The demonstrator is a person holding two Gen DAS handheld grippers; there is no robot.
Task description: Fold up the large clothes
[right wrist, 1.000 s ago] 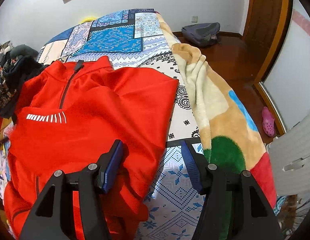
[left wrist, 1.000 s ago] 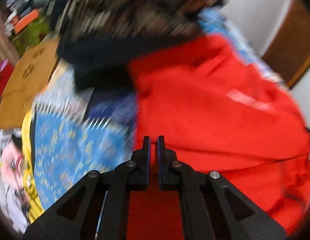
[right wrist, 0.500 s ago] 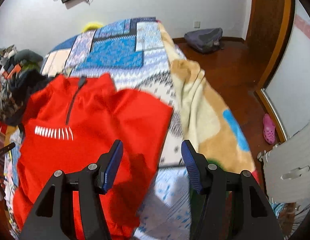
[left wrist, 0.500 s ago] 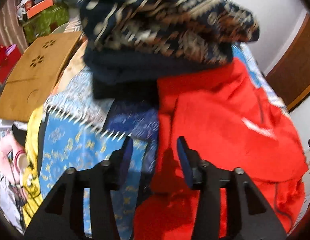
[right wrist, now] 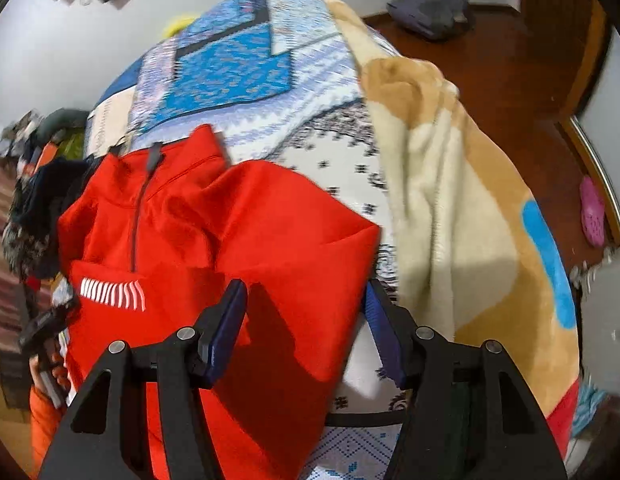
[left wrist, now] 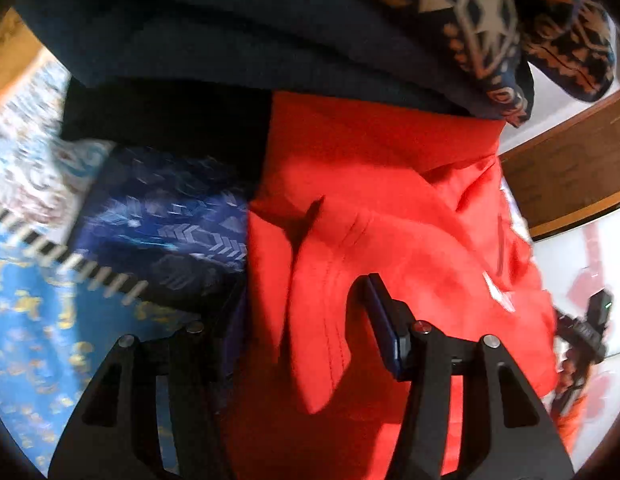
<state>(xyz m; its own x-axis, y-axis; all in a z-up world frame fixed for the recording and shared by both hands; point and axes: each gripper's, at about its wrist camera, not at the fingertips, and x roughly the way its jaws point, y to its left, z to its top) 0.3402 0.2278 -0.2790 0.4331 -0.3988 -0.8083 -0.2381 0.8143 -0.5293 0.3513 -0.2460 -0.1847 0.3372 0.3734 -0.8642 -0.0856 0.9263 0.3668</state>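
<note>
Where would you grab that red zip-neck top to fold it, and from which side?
My guess: the two side edges of the red zip-neck top, which lies flat, collar away. The open right claw straddles one edge from above; the left claw, whose jaws have just been opening, straddles a loose flap opposite.

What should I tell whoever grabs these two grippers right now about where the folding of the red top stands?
Left gripper: open; its jaws have just been opening, a folded red edge lies between them, not pinched.
Right gripper: open, holding nothing, over the top's right-hand side.
Red zip-neck top: flat on the patterned bedspread, front up, its sides look folded in. A pile of dark clothes sits beside its collar end; a beige blanket lies on the other side.
Done: apparently the side folds.
Left: probably folding it across its length, then setting it aside.
</note>
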